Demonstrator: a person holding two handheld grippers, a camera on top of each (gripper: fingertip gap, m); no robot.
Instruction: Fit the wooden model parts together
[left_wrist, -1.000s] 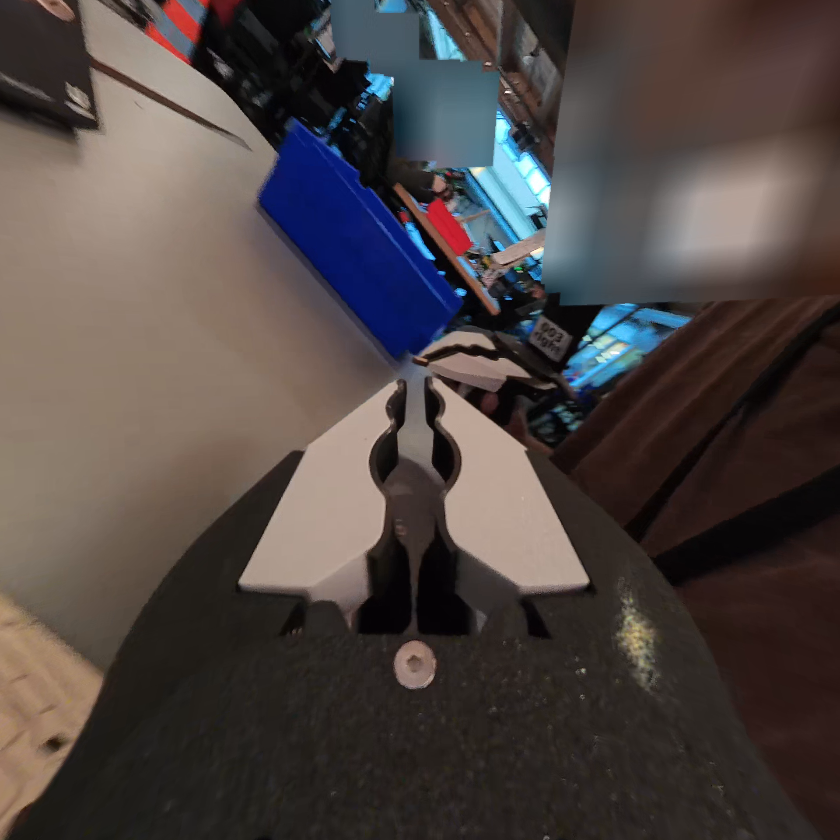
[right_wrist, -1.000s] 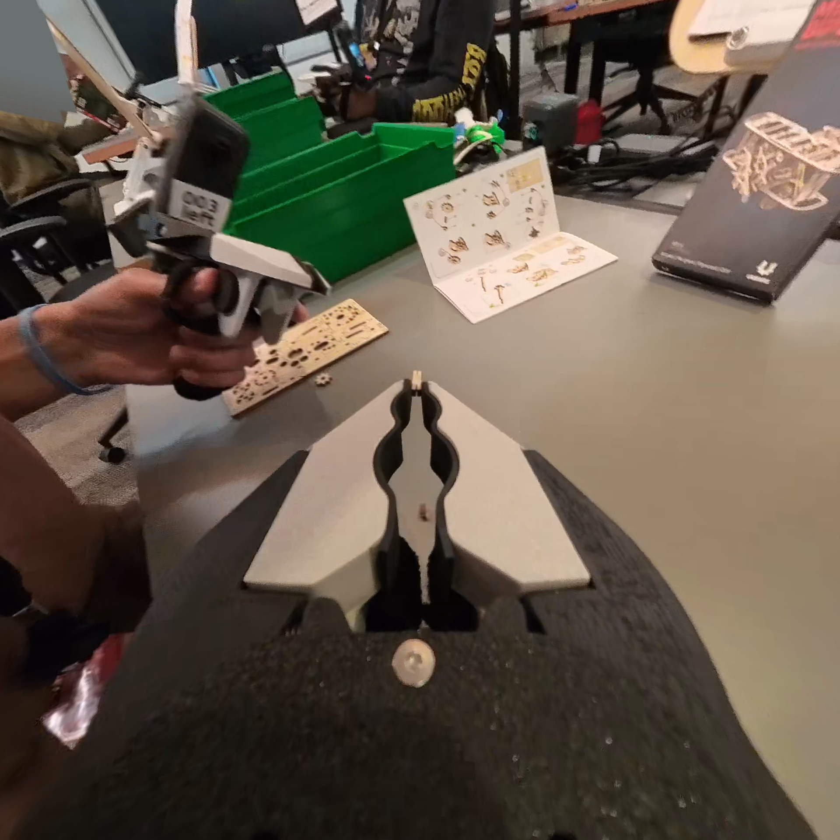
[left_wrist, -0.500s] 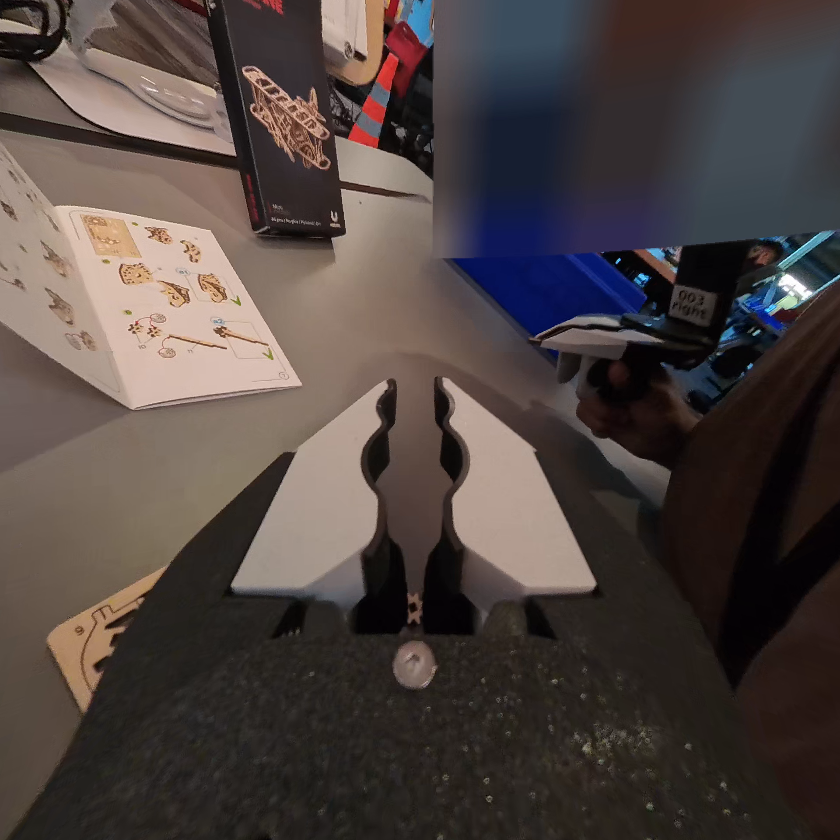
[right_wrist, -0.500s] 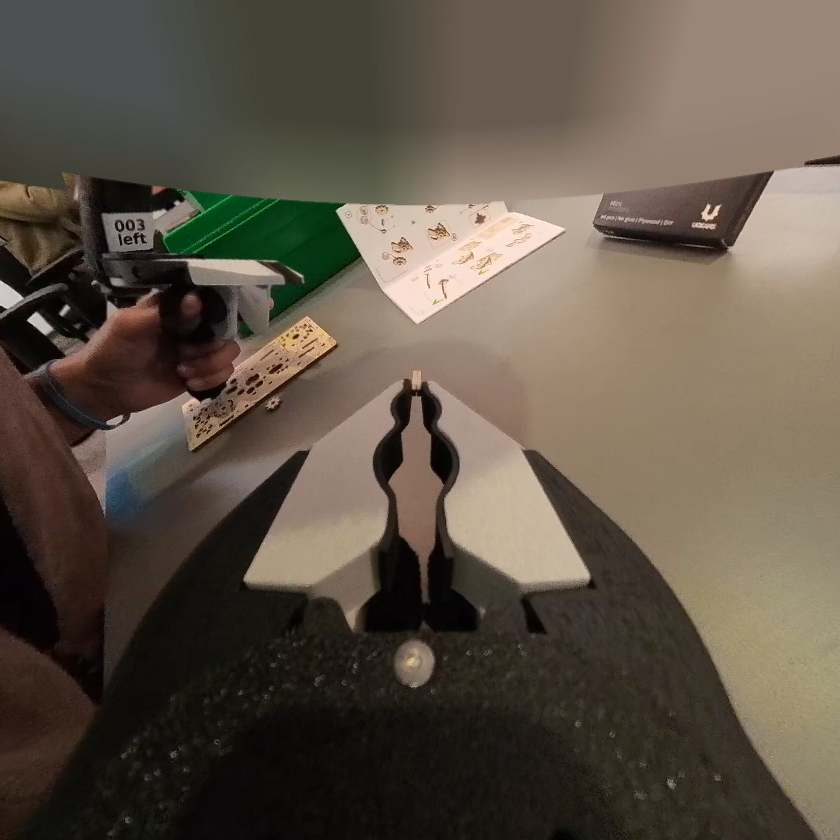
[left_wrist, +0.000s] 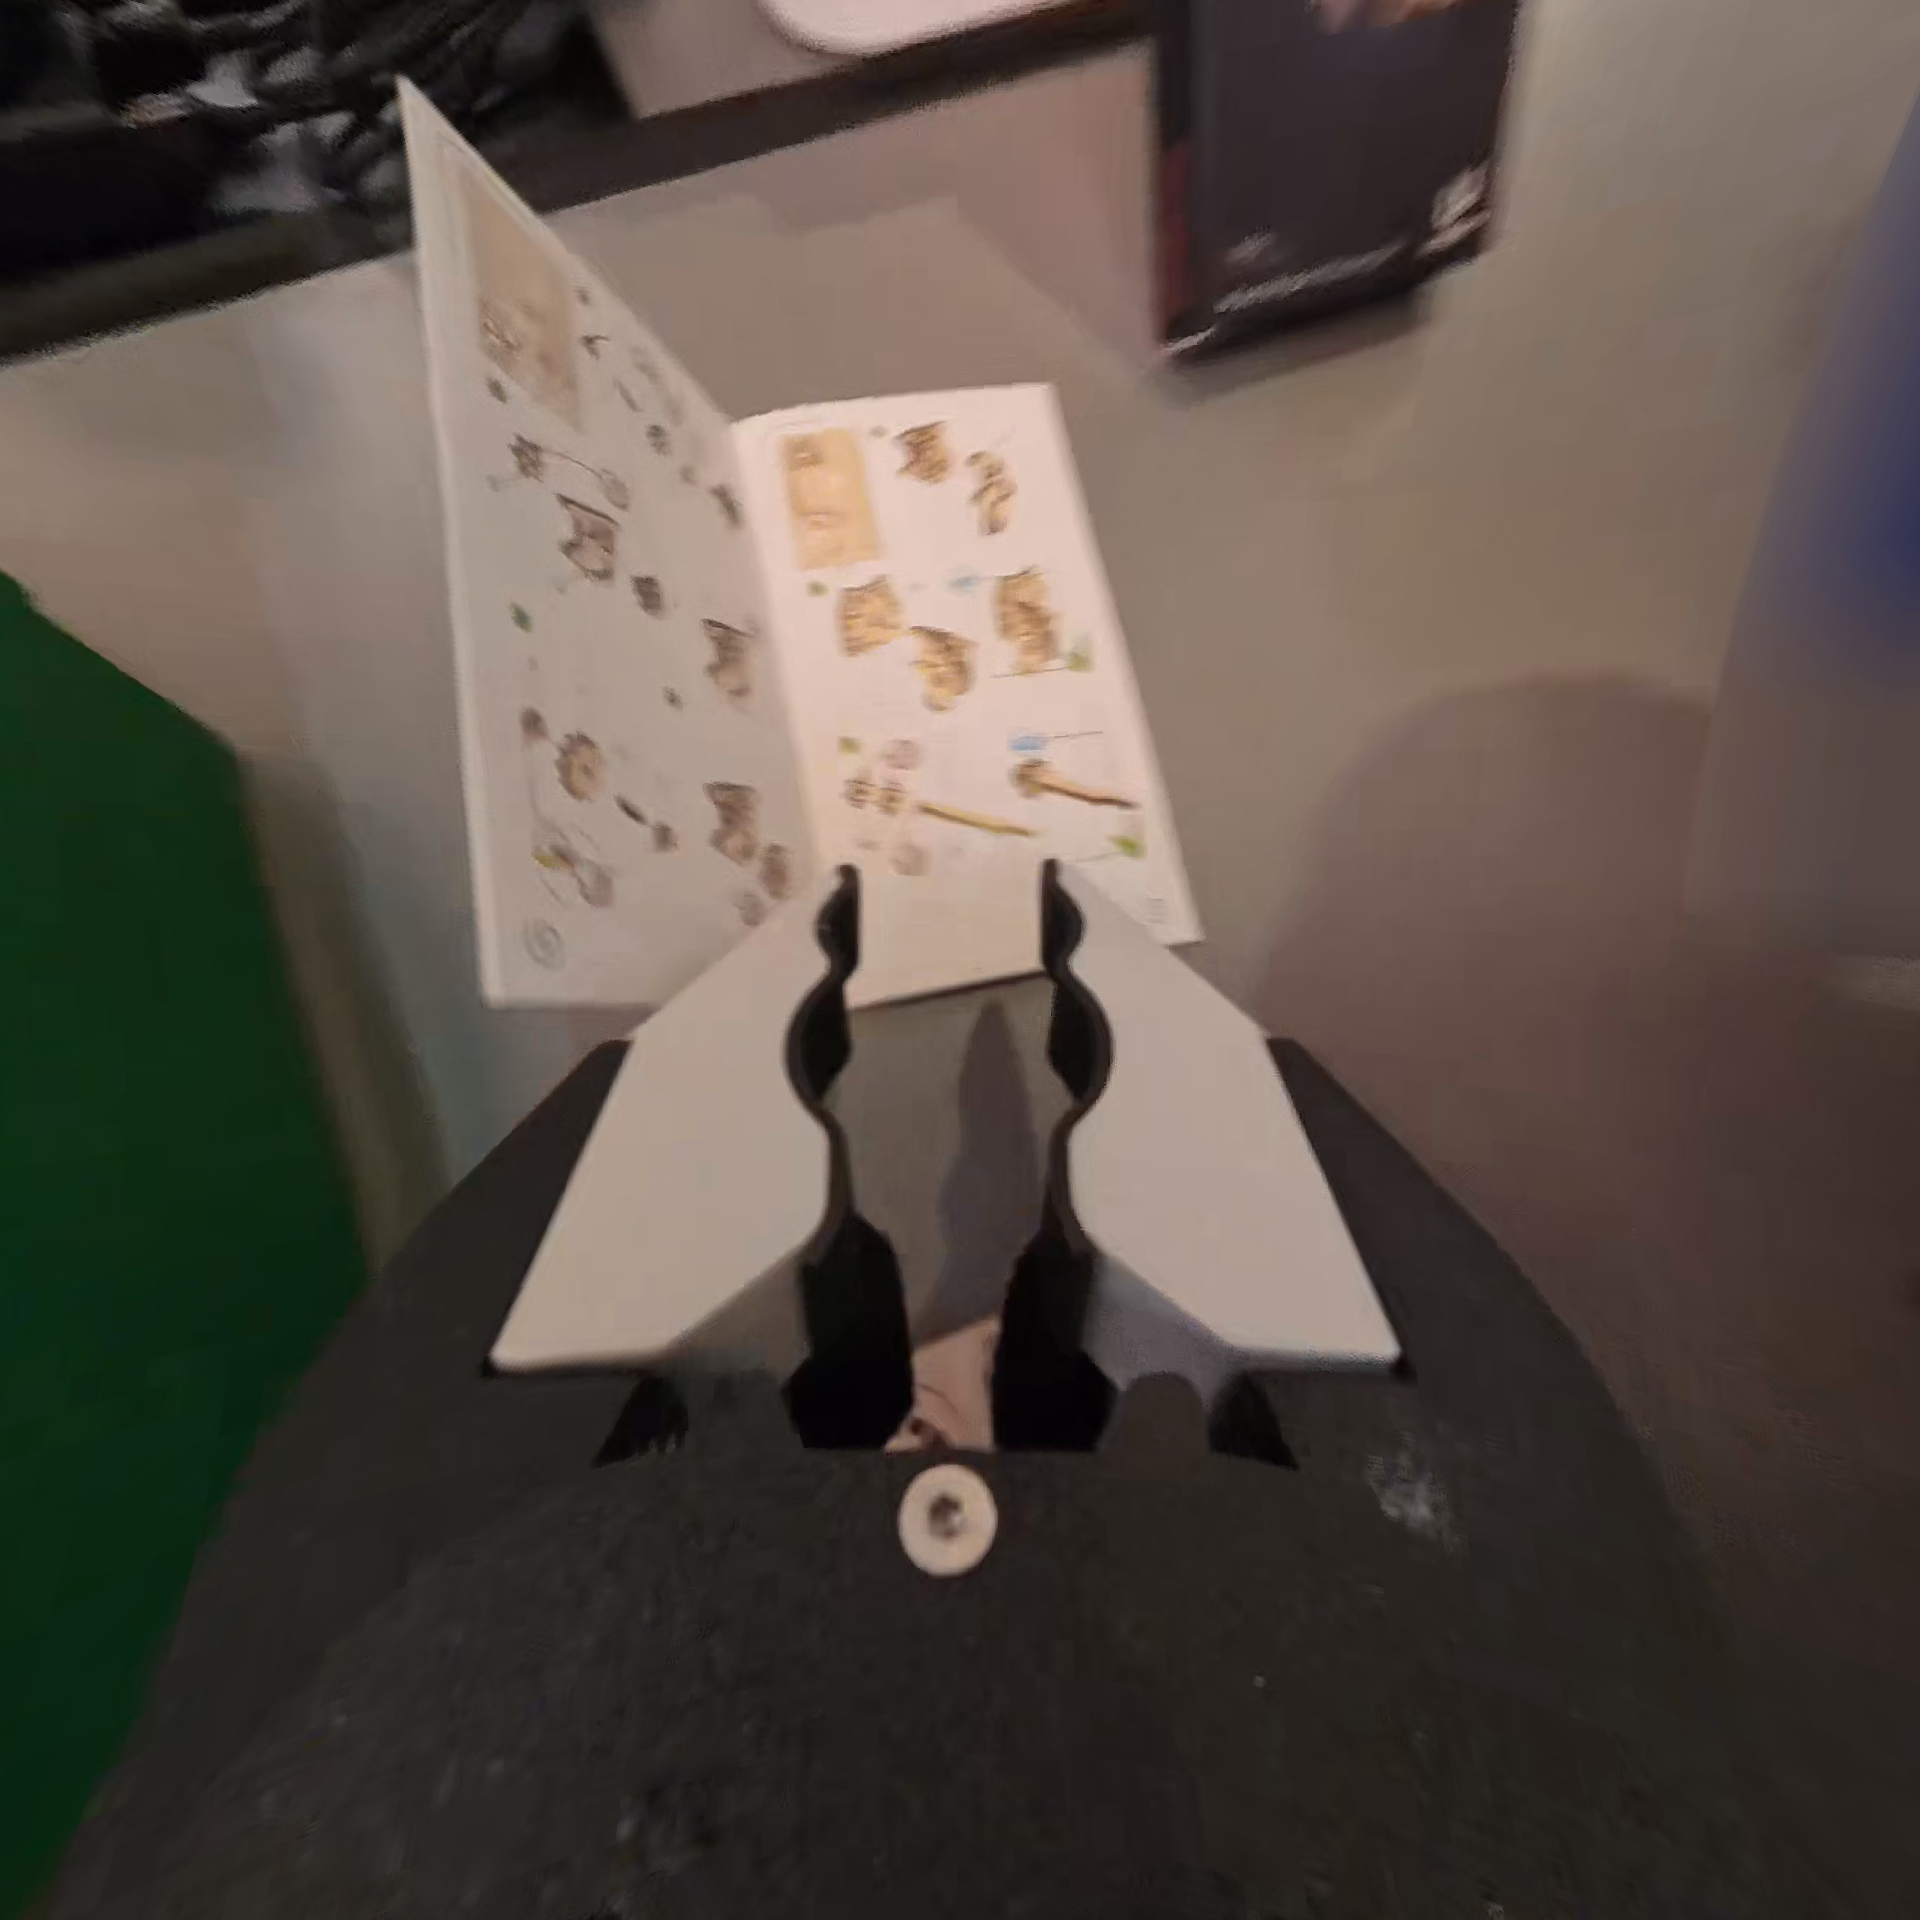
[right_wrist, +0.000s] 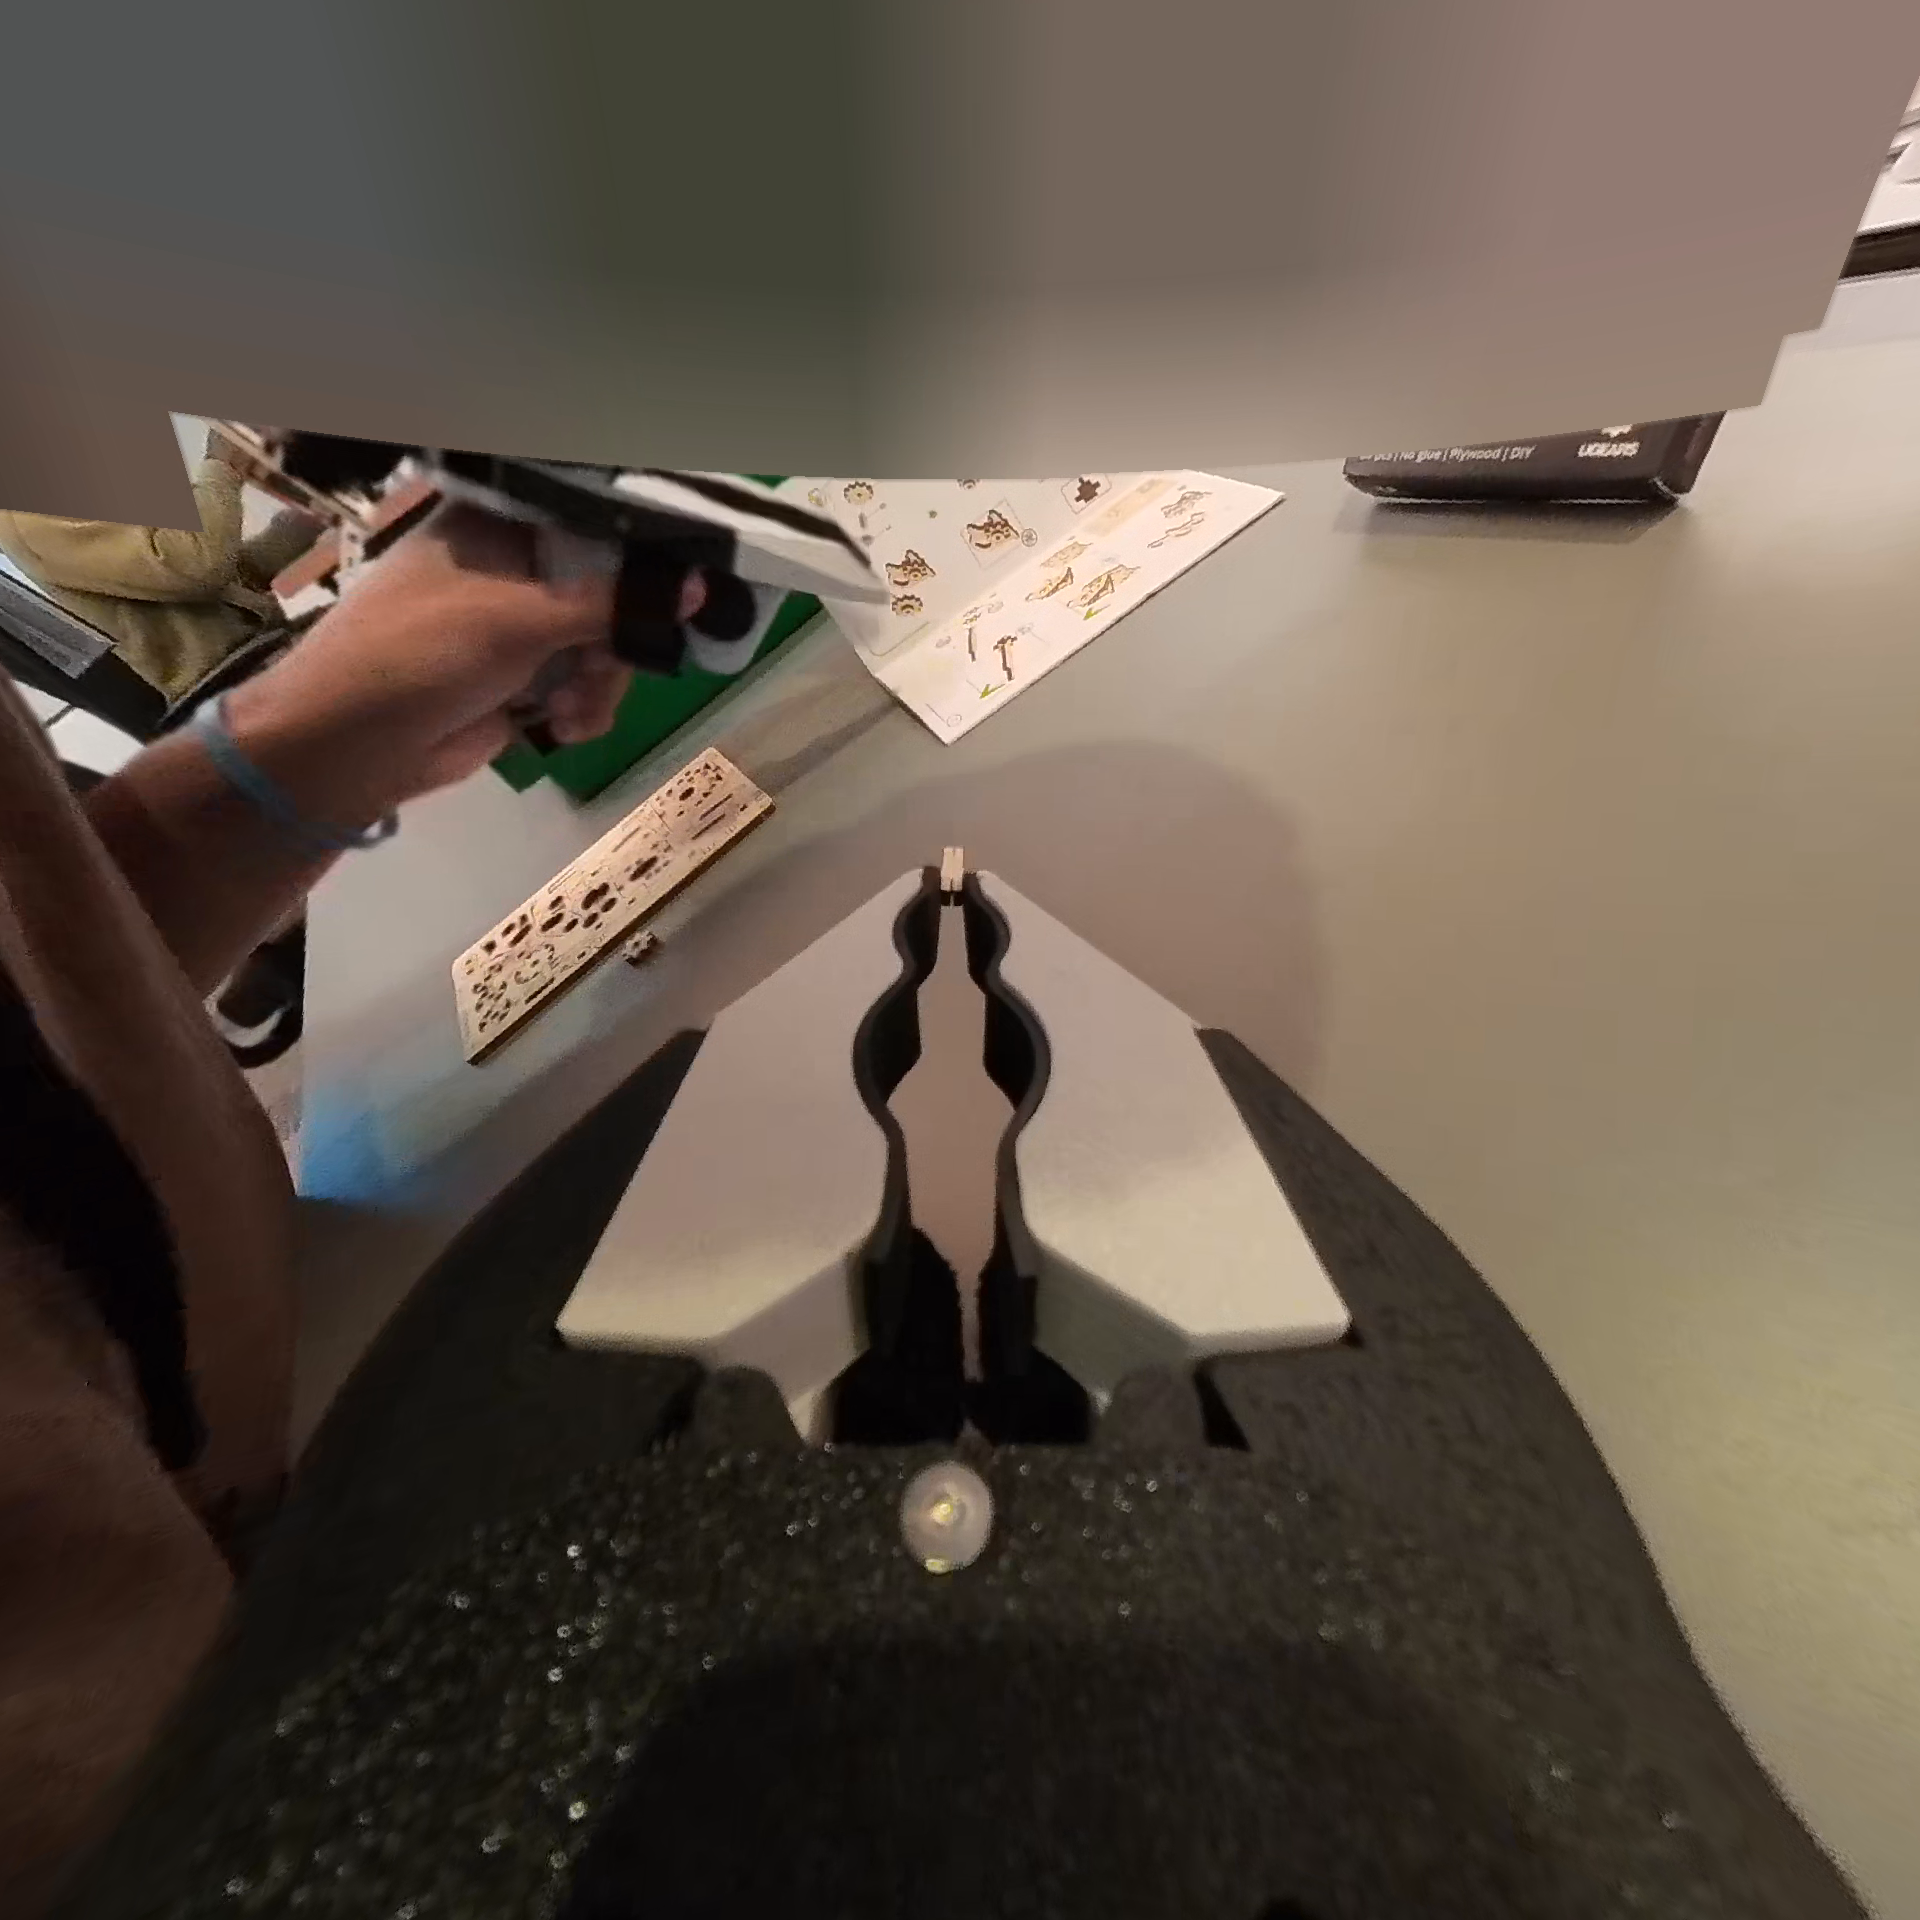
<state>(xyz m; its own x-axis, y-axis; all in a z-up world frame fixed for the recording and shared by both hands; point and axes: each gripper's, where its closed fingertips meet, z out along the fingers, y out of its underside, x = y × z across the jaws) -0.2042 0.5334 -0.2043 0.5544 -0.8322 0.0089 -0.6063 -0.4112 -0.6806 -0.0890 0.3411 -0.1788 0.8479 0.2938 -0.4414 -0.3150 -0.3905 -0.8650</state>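
My right gripper (right_wrist: 952, 885) is shut on a small pale wooden part (right_wrist: 952, 860) that sticks out just past its tips, held above the grey table (right_wrist: 1455, 935). A wooden sheet of punched-out parts (right_wrist: 613, 904) lies on the table to its left, with a small loose gear (right_wrist: 644, 948) beside it. My left gripper (left_wrist: 948, 873) is open and empty, its jaws well apart, pointing at the open instruction booklet (left_wrist: 831, 665). It also shows in the right wrist view (right_wrist: 831, 566), held in a hand above the wooden sheet. The left wrist view is blurred.
A black model box (right_wrist: 1527, 468) lies at the far right of the table and shows in the left wrist view (left_wrist: 1320, 166). A green bin (left_wrist: 125, 1039) stands at the left, also in the right wrist view (right_wrist: 665, 707). The booklet (right_wrist: 1060, 582) lies ahead.
My left gripper has swung from facing the right gripper round to the booklet, and its jaws have opened wider. My right gripper still holds the small part and has dipped slightly.
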